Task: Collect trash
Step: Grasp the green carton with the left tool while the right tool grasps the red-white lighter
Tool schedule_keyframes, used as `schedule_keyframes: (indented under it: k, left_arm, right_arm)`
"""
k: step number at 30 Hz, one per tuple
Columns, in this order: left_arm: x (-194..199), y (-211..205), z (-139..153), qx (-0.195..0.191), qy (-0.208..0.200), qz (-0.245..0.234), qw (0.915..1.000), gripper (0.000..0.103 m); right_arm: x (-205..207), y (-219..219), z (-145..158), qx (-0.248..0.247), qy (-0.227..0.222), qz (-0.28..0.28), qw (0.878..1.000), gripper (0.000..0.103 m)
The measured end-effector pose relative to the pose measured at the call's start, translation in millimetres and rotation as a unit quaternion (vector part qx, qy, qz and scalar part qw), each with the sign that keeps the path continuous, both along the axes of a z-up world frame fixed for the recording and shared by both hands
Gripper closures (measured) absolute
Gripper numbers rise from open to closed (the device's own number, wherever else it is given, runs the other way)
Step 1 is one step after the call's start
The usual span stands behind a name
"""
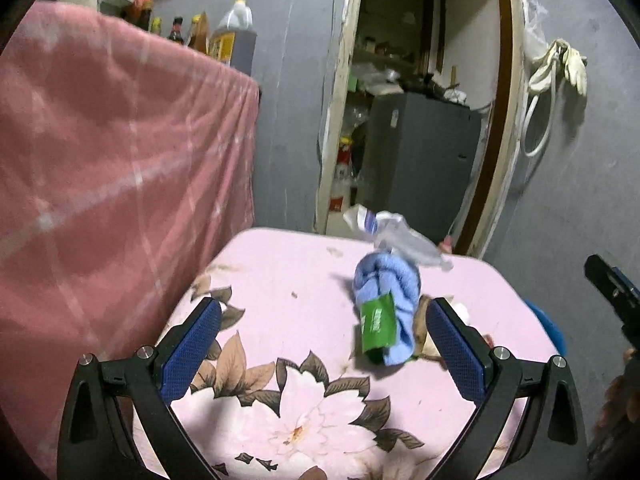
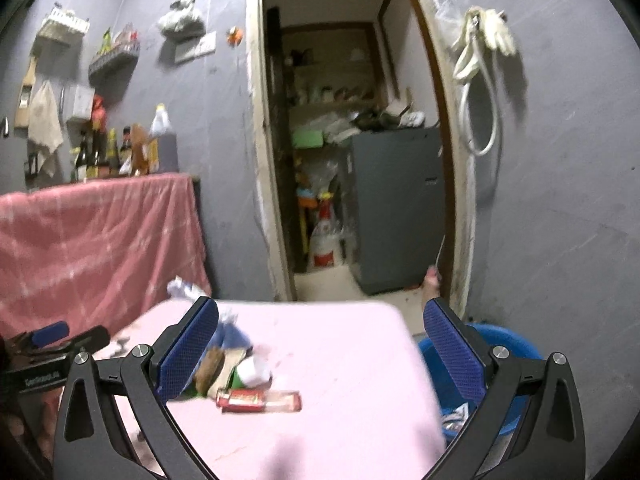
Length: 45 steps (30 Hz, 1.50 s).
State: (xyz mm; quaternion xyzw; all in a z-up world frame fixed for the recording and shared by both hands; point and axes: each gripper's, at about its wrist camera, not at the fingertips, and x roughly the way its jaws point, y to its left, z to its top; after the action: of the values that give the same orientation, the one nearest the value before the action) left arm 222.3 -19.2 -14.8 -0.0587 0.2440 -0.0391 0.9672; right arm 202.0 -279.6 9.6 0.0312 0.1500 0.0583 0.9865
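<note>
Several scraps lie heaped on the pink table (image 1: 280, 280), I judge for easy clearing. From the left wrist, a green wrapper (image 1: 376, 326) rests on a blue cloth (image 1: 386, 280); my left claw (image 1: 323, 344) hangs spread wide, empty. From the right wrist, my right claw (image 2: 320, 354) is spread too, touching nothing, above a red wrapper (image 2: 260, 400), with the blue bin (image 2: 480, 340) beside the table's edge, presumably to receive it.

A lived-in home kitchen corner is indicated by dark sauce bottles (image 2: 105, 151) lined along a grey wall, a pink floral-covered table (image 1: 304, 320), and a cluttered pantry doorway (image 2: 352, 184).
</note>
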Motion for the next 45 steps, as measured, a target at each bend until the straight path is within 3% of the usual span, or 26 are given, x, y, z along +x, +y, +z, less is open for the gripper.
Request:
schedule_keyframes:
  k: [6,12,17,19,21,26,31,45]
  left_arm:
    - [11,6,-14,-0.009,0.028,-0.010,0.9995,0.003]
    - [14,3,-22,-0.020,0.046,-0.038,0.9980,0.005]
    - [20,-9,-25,-0.006,0.068,-0.066,0.9955,0.023]
    - [26,-12,-28,-0.002,0.083,-0.068,0.9942,0.039]
    - [29,-12,-30,-0.006,0.094,-0.070,0.9931,0.049]
    - [33,-12,-29,-0.011,0.093,-0.079,0.9925,0.060]
    - [38,-16,-29,-0.005,0.089,-0.076,0.9932,0.083]
    - [55,0,-36,-0.045,0.119,-0.060,0.9900,0.092]
  right_arm:
    - [16,8,-19,-0.018,0.049,0.003,0.999,0.000]
    - [21,9,-29,-0.024,0.070,-0.003,0.997,0.000]
    - [30,7,-38,-0.027,0.105,-0.011,0.994,0.000]
    - [36,6,-45,-0.031,0.131,-0.016,0.991,0.000]
    - [40,4,-50,-0.026,0.146,-0.018,0.989,0.000]
    - [45,5,-54,-0.012,0.168,0.002,0.986,0.000]
    - [53,15,-64,-0.021,0.203,0.032,0.978,0.001]
    - [69,48,-76,-0.059,0.252,0.098,0.961,0.001]
